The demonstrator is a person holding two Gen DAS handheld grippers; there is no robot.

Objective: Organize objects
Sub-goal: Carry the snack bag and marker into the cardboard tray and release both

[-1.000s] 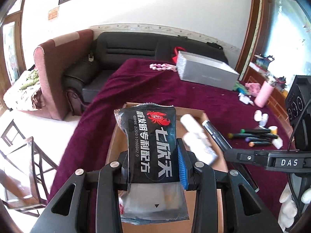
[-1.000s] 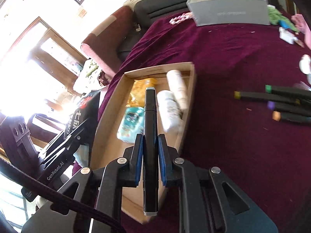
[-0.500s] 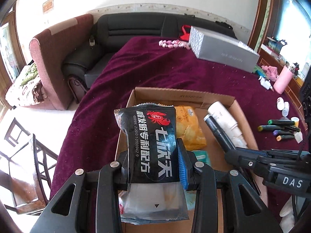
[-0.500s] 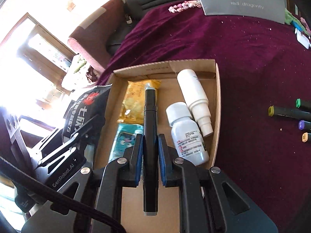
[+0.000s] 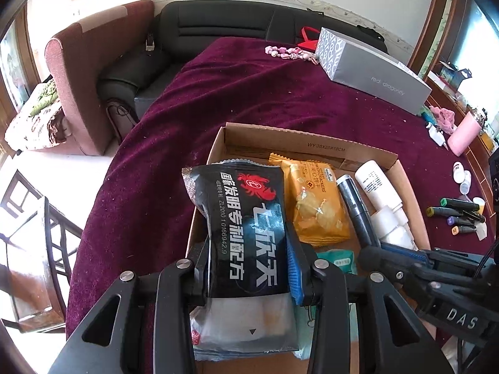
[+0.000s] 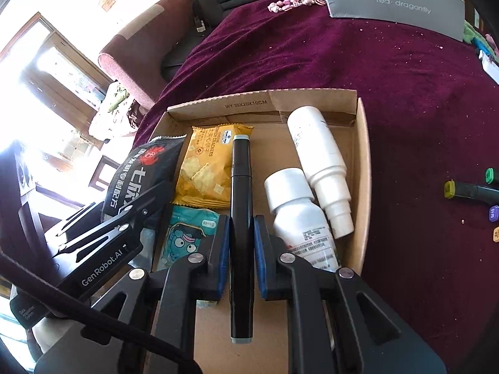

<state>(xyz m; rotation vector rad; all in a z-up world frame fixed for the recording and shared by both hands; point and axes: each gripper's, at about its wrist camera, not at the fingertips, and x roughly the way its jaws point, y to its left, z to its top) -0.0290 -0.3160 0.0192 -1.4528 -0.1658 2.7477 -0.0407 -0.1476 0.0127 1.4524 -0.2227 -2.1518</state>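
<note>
An open cardboard box (image 5: 312,147) (image 6: 363,168) lies on the purple cloth. My left gripper (image 5: 248,254) is shut on a black snack packet (image 5: 243,230) with a red crab logo, held over the box's left side; the packet (image 6: 140,174) also shows in the right wrist view. My right gripper (image 6: 241,246) is shut on a black marker (image 6: 240,205), held lengthwise above the middle of the box. Inside lie a yellow cracker packet (image 6: 209,168), a teal cartoon packet (image 6: 187,237) and two white bottles (image 6: 318,155) (image 6: 296,212).
Several markers (image 5: 458,215) (image 6: 471,190) lie on the cloth right of the box. A grey "red dragonfly" box (image 5: 371,74) and pink beads (image 5: 287,52) sit at the far end. A black sofa (image 5: 237,28) and a red armchair (image 5: 87,59) stand beyond; a pink cup (image 5: 464,134) is at right.
Both grippers have moved forward and down over the box, which now looks larger and nearer in both views. The packet and the marker stay gripped as before.
</note>
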